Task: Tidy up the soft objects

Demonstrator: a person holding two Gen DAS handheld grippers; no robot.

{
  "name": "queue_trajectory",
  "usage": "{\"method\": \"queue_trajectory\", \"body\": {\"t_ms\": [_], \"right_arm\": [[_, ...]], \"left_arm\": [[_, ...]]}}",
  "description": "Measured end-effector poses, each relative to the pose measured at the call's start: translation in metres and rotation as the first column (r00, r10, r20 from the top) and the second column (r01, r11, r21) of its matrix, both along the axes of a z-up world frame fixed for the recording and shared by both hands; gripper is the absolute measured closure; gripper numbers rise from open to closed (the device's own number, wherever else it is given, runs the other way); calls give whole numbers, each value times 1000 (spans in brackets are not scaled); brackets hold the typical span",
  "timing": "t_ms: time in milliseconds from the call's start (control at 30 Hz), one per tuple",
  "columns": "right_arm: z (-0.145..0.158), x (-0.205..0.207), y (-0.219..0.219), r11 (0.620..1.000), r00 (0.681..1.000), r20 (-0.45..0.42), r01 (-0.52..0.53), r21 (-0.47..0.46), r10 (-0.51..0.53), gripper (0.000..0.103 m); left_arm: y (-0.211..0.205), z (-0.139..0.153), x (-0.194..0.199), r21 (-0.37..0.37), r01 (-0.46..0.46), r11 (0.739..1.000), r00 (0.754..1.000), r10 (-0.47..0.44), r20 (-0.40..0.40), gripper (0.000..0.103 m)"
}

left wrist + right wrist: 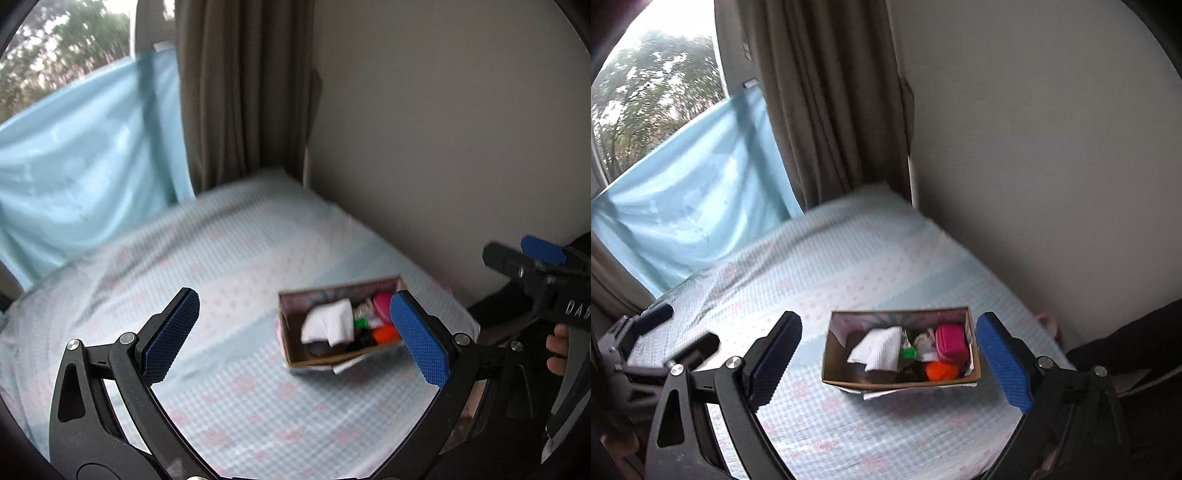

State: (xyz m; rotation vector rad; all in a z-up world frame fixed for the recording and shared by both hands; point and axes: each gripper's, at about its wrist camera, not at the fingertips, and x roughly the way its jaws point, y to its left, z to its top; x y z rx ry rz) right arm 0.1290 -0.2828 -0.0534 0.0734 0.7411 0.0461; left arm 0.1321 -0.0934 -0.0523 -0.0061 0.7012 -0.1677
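An open cardboard box sits on the bed and holds soft things: a white folded cloth, a pink pouch, an orange pompom, a small green item and dark items. My left gripper is open and empty, above the bed, with the box just inside its right finger. My right gripper is open and empty, with the box between its fingers further ahead.
The bed has a pale blue checked sheet with pink marks. A wall runs along its right side. A brown curtain and a light blue cloth hang at the far end by a window.
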Motion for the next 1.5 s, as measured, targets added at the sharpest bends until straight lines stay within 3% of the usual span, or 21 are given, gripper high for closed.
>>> {"method": "queue_trajectory", "body": {"t_ms": [100,400,1067,1500], "right_arm": [[11,-24,8,999,998,58,10,-37,-7,9],[24,-82,23,993,982,175,85,-77,-70,9],[39,-100,33,992,966,244,105,-65,-87,9],[39,-99,34,992,966,241,107,-61,-89,9]], "left_arm": [[14,23,-27,-10,-15,1000,996,16,85,0],[27,44,-76,-8,-9,1000,982,10,189,0],[28,40,-85,16,-25,1000,978,21,209,0],[27,40,-86,24,-32,999,974,26,225,0]]}}
